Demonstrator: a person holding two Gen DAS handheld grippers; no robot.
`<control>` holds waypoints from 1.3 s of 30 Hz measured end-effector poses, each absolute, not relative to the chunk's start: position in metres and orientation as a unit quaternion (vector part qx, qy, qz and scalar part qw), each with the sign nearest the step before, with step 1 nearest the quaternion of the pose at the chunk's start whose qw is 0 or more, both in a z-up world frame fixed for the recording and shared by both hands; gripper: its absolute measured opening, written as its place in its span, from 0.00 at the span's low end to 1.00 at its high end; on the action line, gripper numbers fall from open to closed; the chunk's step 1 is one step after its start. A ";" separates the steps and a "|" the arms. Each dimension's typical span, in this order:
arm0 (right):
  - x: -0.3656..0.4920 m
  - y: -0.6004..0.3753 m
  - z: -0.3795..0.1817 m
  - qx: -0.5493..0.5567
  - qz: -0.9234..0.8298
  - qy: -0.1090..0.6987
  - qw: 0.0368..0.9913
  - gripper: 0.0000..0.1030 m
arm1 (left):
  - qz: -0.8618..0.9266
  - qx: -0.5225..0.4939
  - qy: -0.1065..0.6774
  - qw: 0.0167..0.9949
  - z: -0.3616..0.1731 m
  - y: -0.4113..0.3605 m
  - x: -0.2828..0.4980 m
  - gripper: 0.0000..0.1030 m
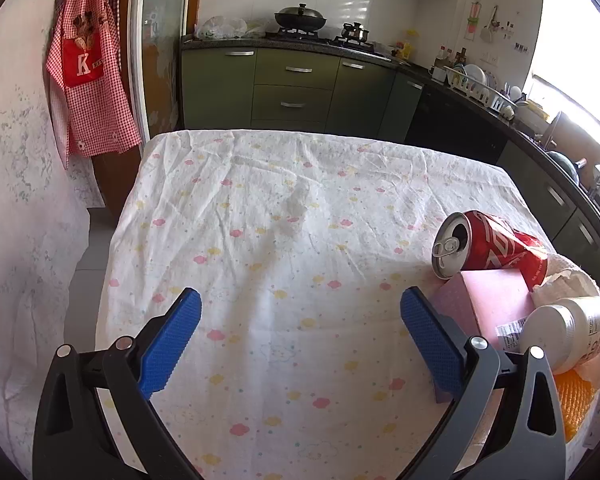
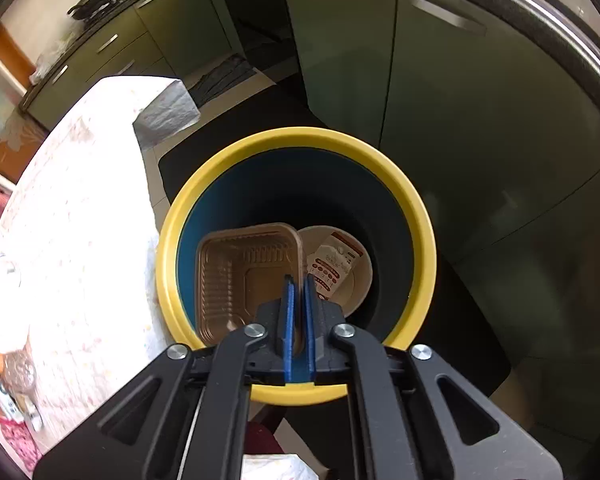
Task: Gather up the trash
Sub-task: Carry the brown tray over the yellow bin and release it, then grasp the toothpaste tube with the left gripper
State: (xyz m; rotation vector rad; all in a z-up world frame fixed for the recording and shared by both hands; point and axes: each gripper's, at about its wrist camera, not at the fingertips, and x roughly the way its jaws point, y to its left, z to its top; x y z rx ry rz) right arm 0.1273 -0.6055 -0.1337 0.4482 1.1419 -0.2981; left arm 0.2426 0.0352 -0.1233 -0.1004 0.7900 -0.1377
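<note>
Jaws of right gripper (image 2: 299, 280) pinch ribbed brown plastic tray (image 2: 244, 276) rim.

The wrinkled white cotton-like cloth with pastel cloud print (image 1: 284, 240) covering the table looks soft and matt. At three o'clock on it lies a dented red aluminium drink can (image 1: 488, 246), glossy, its bare metal top shiny. Just below that sits a pink box (image 1: 496, 300) with a matt, paper-like face, and a white plastic bottle with a ribbed cap (image 1: 568, 328), smooth and slightly glossy. The left gripper's blue pads (image 1: 172, 344) are rough, finely knurled plastic on matt black arms.

In the right view, the round bin with a yellow plastic rim (image 2: 416, 208) is smooth and semi-glossy. At nine o'clock inside it, a brown ribbed plastic tray (image 2: 236, 276) shines.
</note>
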 end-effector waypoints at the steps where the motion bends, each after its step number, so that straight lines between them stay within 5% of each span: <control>1: 0.128 -0.608 -0.135 0.215 -0.144 0.532 0.806 0.16 | -0.067 -0.049 0.384 0.919 -0.123 0.035 0.243 0.95; 15: 0.095 -0.555 -0.117 0.197 -0.109 0.491 0.842 0.32 | -0.062 -0.048 0.375 0.923 -0.119 0.037 0.241 0.95; 24: 0.082 -0.532 -0.111 0.150 -0.119 0.487 0.852 0.40 | -0.076 -0.052 0.334 0.938 -0.055 0.039 0.195 0.95; 31: 0.075 -0.525 -0.119 0.144 -0.101 0.483 0.858 0.44 | -0.231 -0.026 0.388 0.892 -0.016 -0.033 0.132 0.95; 39: 0.073 -0.520 -0.122 0.130 -0.080 0.473 0.868 0.45 | -0.321 0.034 0.468 0.823 -0.039 -0.142 0.099 0.95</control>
